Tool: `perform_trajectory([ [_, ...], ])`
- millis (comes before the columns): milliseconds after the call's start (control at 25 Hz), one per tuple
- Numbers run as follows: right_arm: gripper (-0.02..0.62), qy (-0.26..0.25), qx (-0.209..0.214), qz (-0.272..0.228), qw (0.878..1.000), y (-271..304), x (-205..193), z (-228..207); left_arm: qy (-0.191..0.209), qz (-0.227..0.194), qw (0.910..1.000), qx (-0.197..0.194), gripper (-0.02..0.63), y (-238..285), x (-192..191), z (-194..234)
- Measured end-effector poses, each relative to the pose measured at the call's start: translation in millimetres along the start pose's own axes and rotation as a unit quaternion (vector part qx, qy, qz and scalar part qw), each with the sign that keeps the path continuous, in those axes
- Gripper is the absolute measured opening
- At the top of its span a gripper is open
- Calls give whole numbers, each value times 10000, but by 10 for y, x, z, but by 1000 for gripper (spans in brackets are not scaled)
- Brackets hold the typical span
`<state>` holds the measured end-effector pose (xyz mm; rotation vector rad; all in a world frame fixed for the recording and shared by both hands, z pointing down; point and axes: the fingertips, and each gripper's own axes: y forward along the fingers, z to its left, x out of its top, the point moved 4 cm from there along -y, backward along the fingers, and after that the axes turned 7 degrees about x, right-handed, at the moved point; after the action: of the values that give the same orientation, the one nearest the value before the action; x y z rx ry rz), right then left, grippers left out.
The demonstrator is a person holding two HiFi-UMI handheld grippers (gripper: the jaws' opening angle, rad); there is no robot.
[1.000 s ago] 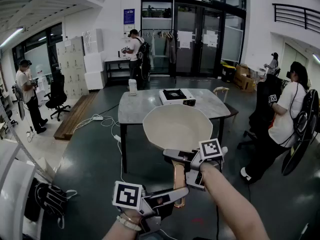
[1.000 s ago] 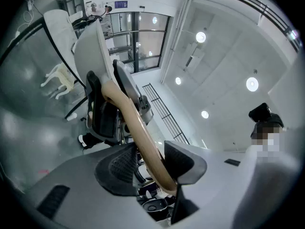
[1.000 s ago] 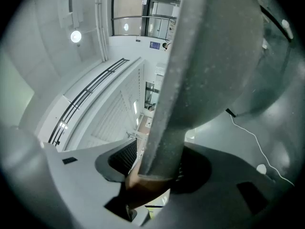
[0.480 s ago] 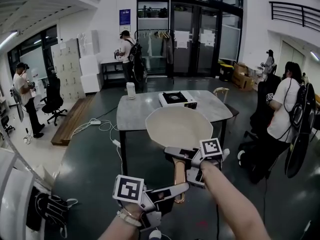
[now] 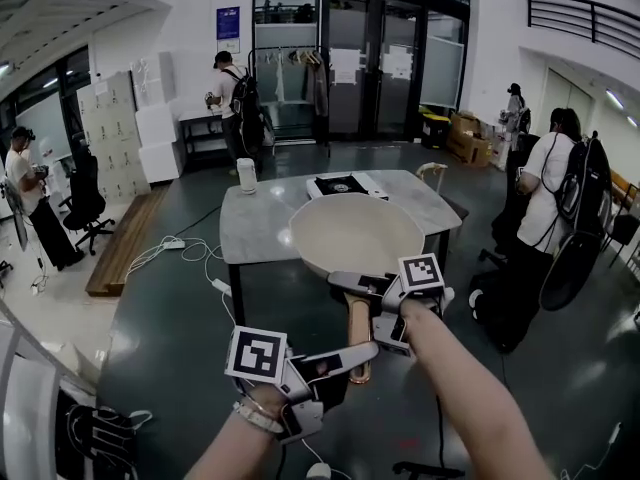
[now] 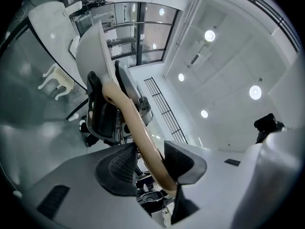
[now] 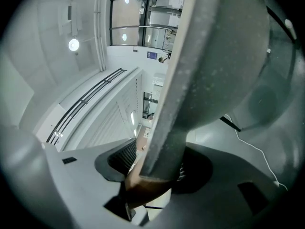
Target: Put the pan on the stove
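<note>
Closer than a second ago: the stove (image 5: pixel 340 184) and the counter (image 5: pixel 262 230) under it sit larger and lower in the head view. The pan's (image 5: pixel 350 230) far rim now reads just short of the stove.

Head view: pan is in the air on the near side of the stove, bowl up and roughly level, not yet over the burner. The wooden handle (image 5: pixel 358 333) points back at the person. The right gripper (image 5: pixel 352 284) grips the handle just behind the bowl. The left gripper (image 5: pixel 352 356) grips its tail end. A white canister (image 5: pixel 246 175) stands on the counter, left of the stove and well apart from it.

Left gripper view: handle runs up between the jaws, both pads pressed on the wood. Firm hold.

Right gripper view: jaws closed on the handle root. The pan's grey underside fills the frame above them.

Note for the step: carry on toward the stove with both grips unchanged and the bowl level. Clear the counter edge and the stove's front before lowering. Centre the base over the burner, lower straight down, and let go only once it sits flat. Risk: a loose tail grip would tip the bowl.
</note>
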<state>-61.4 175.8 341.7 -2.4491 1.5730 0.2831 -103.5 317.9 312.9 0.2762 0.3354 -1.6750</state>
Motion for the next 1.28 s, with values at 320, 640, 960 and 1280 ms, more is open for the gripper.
perform_trajectory([
  [320,224,-24,-213,-67,9997,155,220,-87,-36,121,9997,-197,189,-36,280,91],
  [640,224,-22,-368,-35,9993,224,592,-121,-81,127,9996,-256,189,91,638,136],
  [960,224,-133,-51,132,9998,258,1112,-519,15,31,9999,-100,187,407,1012,602],
  [1280,225,30,53,306,9995,274,1846,-976,-230,-316,9992,19,186,842,1599,1076],
])
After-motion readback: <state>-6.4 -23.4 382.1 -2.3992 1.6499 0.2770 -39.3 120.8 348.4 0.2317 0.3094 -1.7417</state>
